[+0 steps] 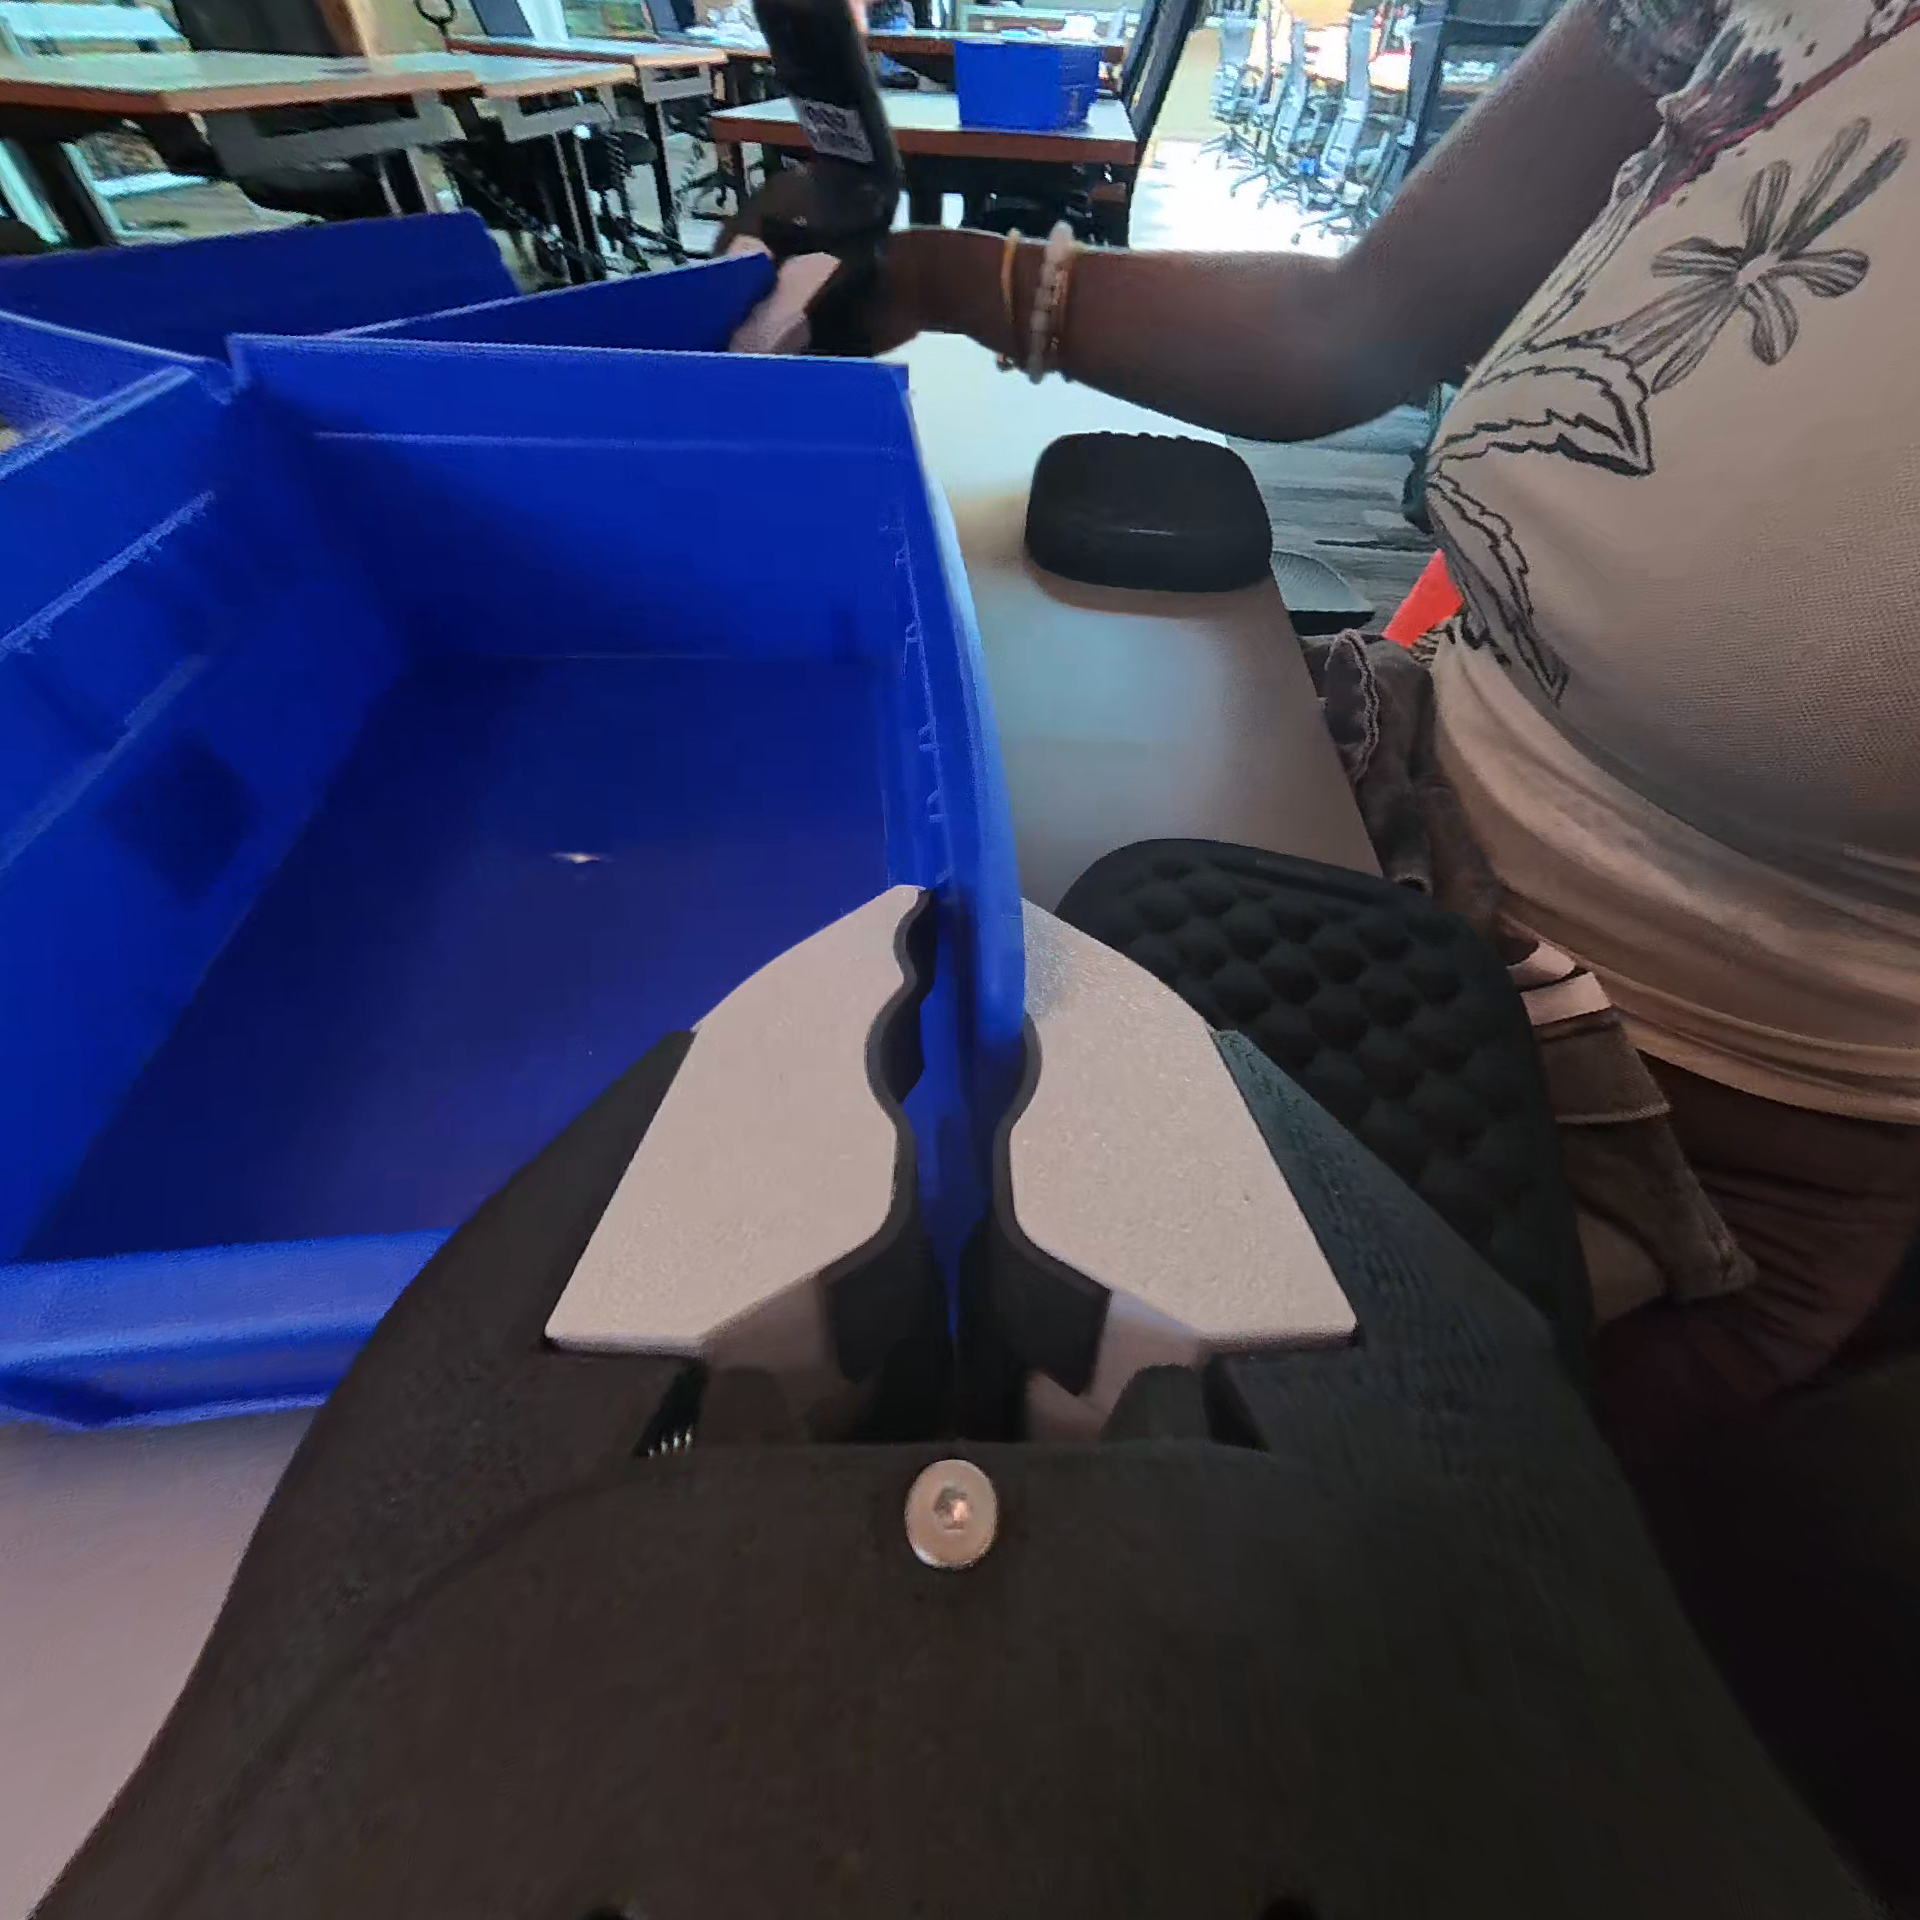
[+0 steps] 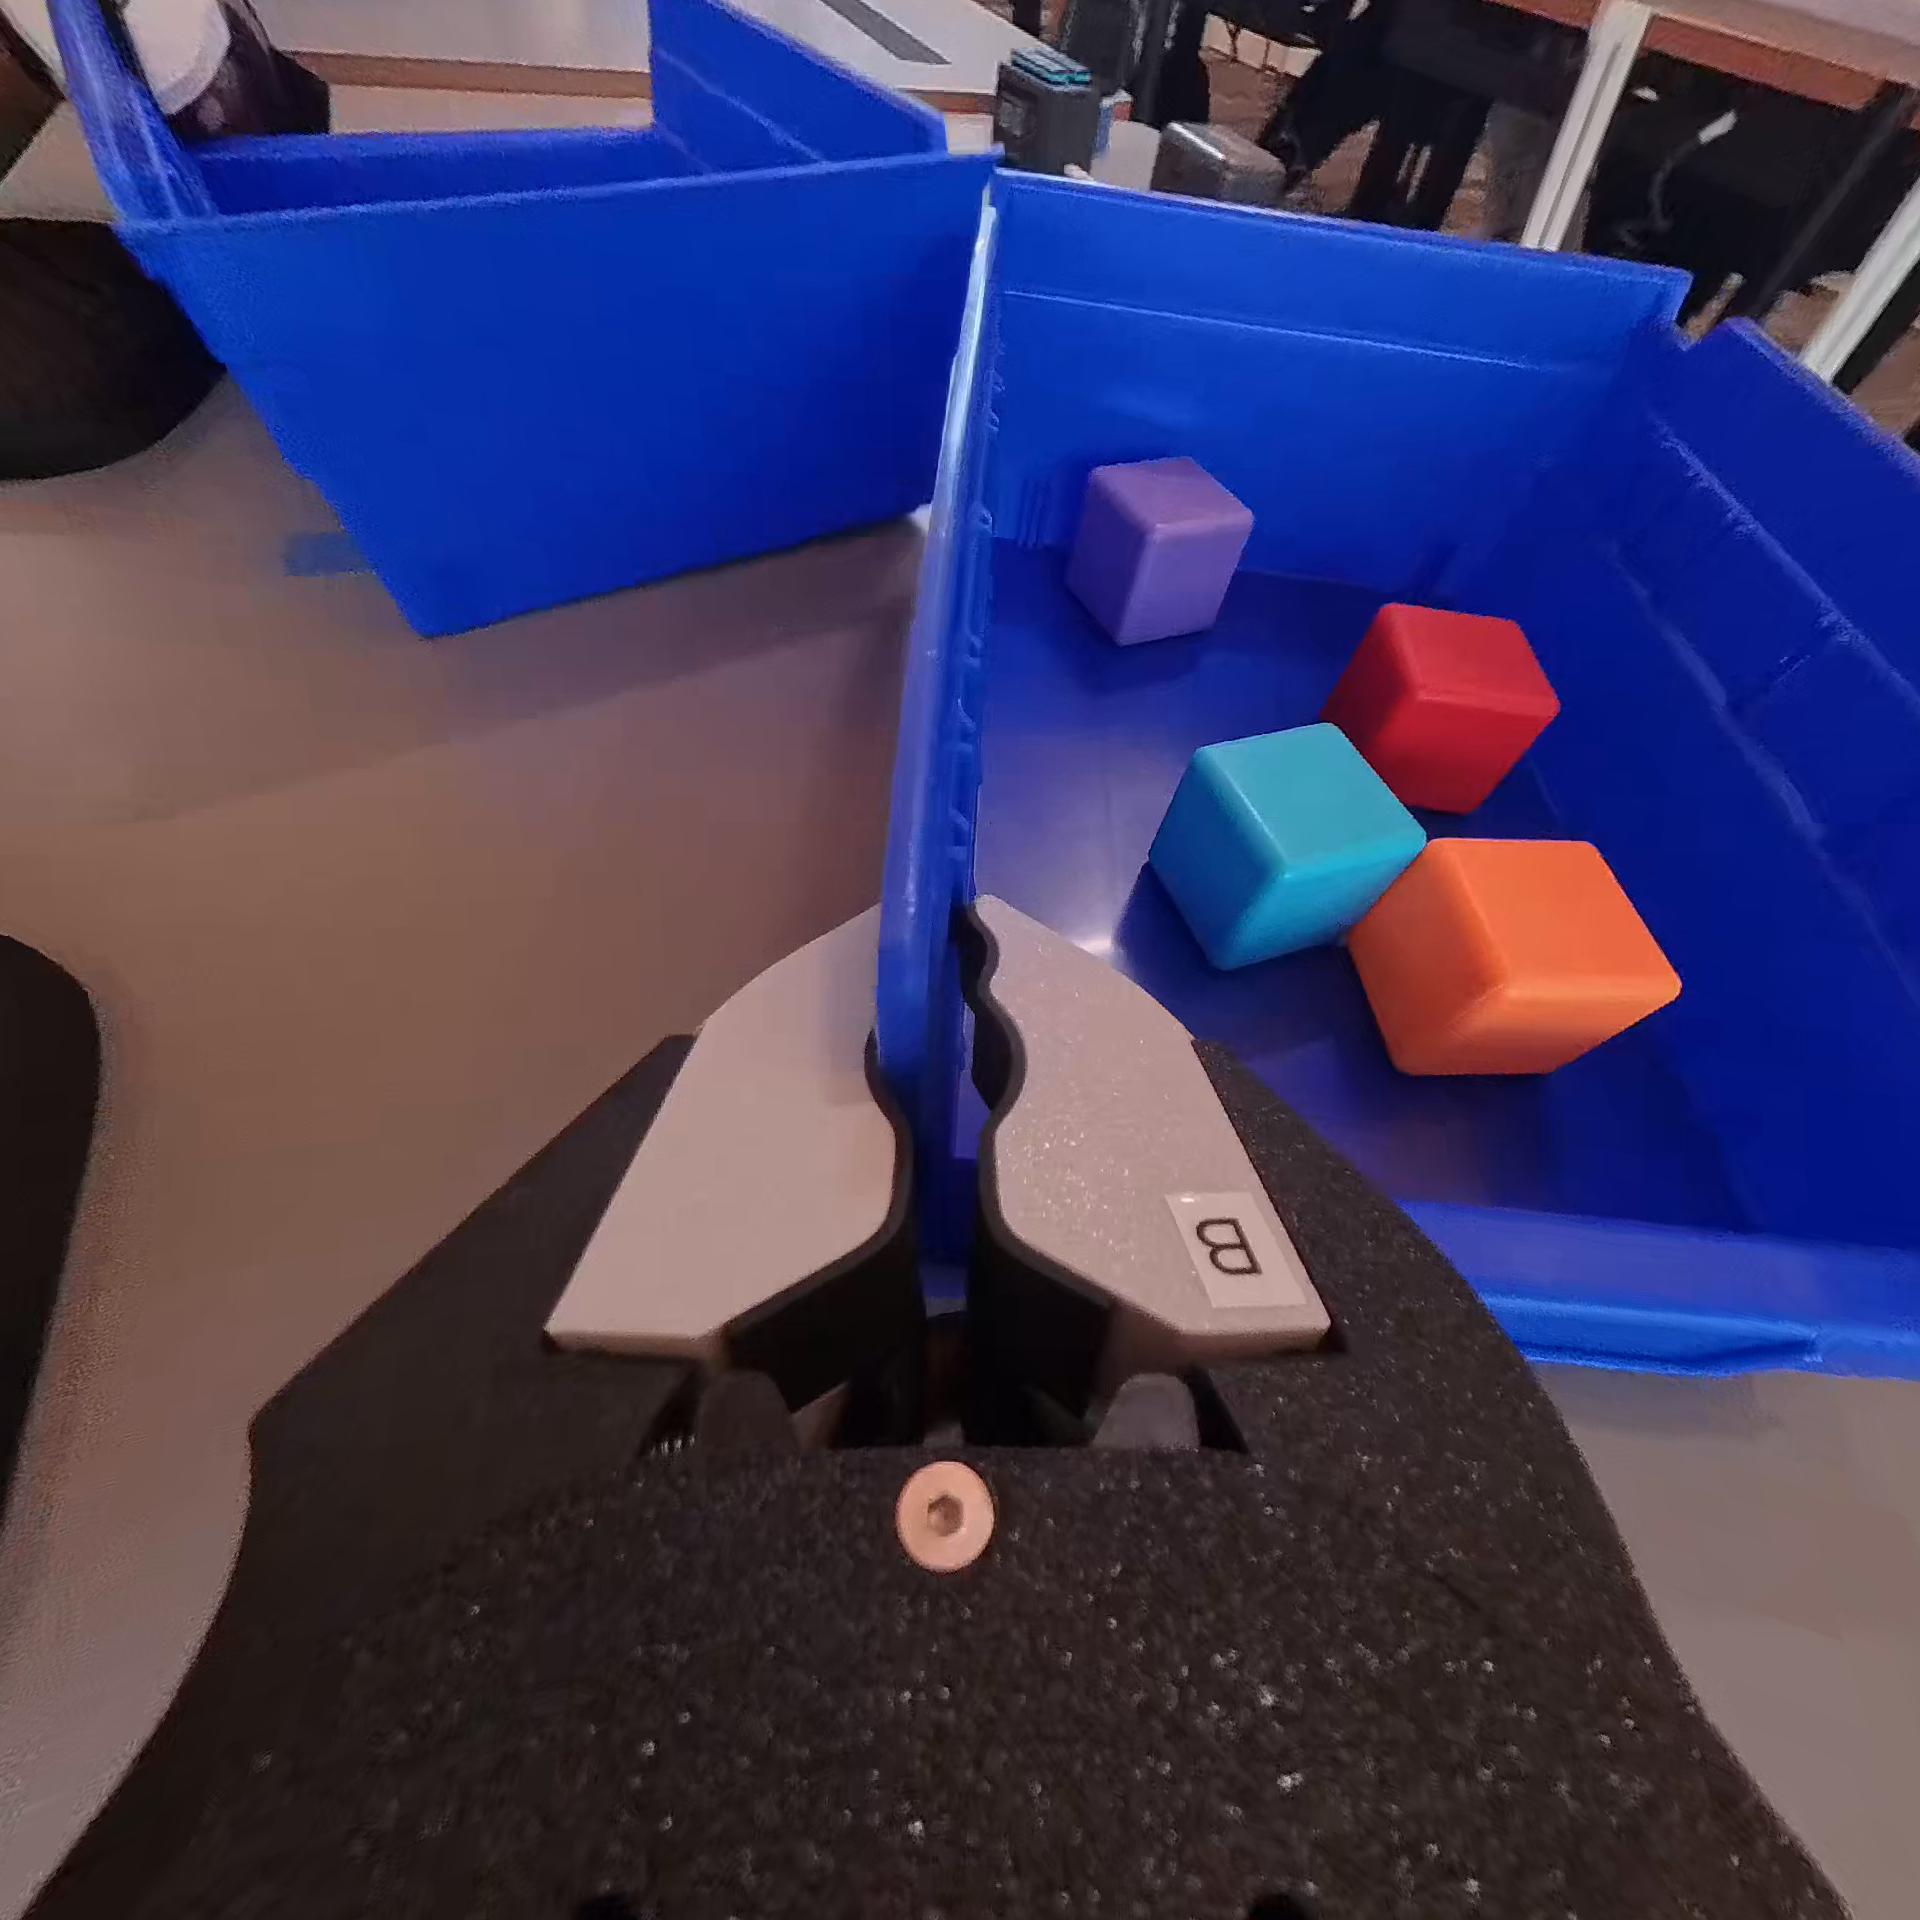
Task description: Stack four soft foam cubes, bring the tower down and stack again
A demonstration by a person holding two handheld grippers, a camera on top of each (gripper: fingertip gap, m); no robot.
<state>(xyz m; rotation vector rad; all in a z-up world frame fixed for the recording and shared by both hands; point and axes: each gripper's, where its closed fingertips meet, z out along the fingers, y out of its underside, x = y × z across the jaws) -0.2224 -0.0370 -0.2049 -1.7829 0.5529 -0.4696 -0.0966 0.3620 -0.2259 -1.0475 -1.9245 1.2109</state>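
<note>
The left gripper (image 1: 961,1049) had its two grey fingers pinched on the right-hand wall of an empty blue plastic bin (image 1: 520,935), one finger inside and one outside, apparently so the bin could be dragged or steadied by its rim rather than lifted from below. The right gripper (image 2: 928,1039) did likewise with a second blue plastic bin (image 2: 1351,343), its fingers pressed against the near left wall from both sides. That second bin held the task's things, all lying loose on its floor and none stacked: a purple foam cube (image 2: 1158,551) near the back wall, a red foam cube (image 2: 1444,701) further right, and a teal foam cube (image 2: 1283,842) touching an orange foam cube (image 2: 1512,956) in front. The two bins stood close together on a pale grey tabletop (image 2: 416,810), probably being positioned before any stacking. A black textured pad (image 1: 1340,1029) lay at the table edge just beside the empty bin, likely a rest; whether the bin's base touched it could not be told from the left wrist view.
</note>
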